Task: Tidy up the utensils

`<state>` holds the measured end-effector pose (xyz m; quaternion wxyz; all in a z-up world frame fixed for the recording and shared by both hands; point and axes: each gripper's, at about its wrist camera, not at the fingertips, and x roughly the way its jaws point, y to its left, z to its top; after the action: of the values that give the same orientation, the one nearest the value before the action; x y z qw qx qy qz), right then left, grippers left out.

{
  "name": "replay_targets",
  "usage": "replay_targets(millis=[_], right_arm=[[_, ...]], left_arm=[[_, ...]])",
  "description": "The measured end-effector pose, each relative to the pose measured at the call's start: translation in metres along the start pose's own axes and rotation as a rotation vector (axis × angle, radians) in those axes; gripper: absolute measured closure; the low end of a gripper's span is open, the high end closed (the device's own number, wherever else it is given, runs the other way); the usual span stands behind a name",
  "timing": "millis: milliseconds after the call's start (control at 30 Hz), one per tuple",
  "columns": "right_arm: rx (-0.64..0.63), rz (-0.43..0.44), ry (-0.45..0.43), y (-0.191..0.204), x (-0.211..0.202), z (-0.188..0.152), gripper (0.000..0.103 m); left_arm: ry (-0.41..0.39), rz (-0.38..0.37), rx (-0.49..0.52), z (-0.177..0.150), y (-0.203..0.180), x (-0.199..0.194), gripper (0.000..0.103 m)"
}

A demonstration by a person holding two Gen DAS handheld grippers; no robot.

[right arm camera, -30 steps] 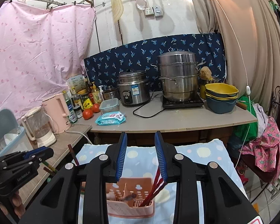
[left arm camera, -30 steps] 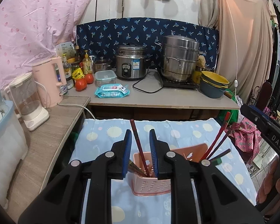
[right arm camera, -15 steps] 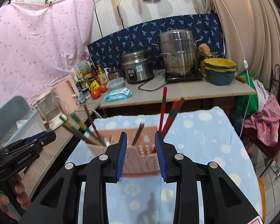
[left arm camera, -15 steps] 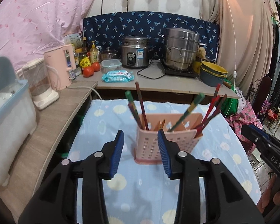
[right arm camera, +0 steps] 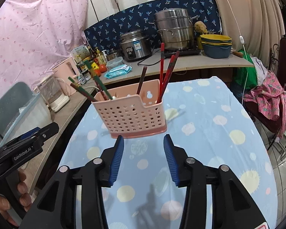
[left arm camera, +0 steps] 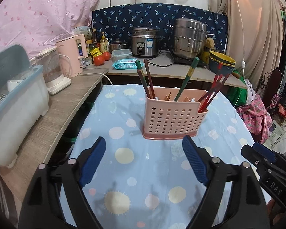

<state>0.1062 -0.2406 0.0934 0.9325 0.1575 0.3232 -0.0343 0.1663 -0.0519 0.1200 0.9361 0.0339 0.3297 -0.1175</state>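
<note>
Caddy [left arm camera: 172, 118] straight ahead of my claws, apart, chopsticks [left arm camera: 147, 81] upright | left claw [left arm camera: 144, 163] spreading wide, empty | right claw [right arm camera: 144, 159] spreading, empty, nearer

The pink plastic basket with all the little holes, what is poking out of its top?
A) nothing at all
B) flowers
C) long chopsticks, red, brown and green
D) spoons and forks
C: long thin chopsticks stand slanted in the pink plastic basket with little holes, red ones at one end and brown and green ones at the other; no spoons, forks or flowers show.
</note>
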Motion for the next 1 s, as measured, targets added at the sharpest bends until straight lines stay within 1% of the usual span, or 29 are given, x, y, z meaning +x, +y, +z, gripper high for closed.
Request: replay_targets(millis=[67, 133, 200, 367, 433, 500, 700, 1000], right_arm=[[-0.019, -0.007, 0.008, 0.006, -0.005, -0.002, 0.054], [-0.037, -0.016, 0.013, 0.012, -0.008, -0.003, 0.049], [-0.044, -0.014, 0.022, 0.015, -0.011, -0.005, 0.045], [-0.062, -0.036, 0.036, 0.019, -0.013, -0.008, 0.031], [-0.056, -0.033, 0.046, 0.018, -0.013, -0.009, 0.023], [-0.052, -0.029, 0.053, 0.018, -0.012, -0.009, 0.019], [-0.048, -0.048, 0.045, 0.016, -0.015, -0.009, 0.018], [-0.058, -0.083, 0.032, 0.016, -0.013, -0.01, 0.017]], left_arm=[[0.006, 0.002, 0.003, 0.0, -0.002, -0.003, 0.02], [0.01, 0.013, 0.006, -0.001, -0.004, -0.004, 0.013], [0.015, 0.018, 0.015, -0.002, -0.007, -0.004, 0.01], [0.048, 0.011, 0.019, -0.005, -0.012, -0.001, 0.008], [0.058, 0.016, 0.019, -0.006, -0.013, -0.001, 0.007], [0.064, 0.016, 0.021, -0.007, -0.014, 0.0, 0.007], [0.08, 0.026, 0.035, -0.01, -0.017, 0.001, 0.007], [0.096, 0.033, 0.024, -0.011, -0.015, 0.006, 0.007]])
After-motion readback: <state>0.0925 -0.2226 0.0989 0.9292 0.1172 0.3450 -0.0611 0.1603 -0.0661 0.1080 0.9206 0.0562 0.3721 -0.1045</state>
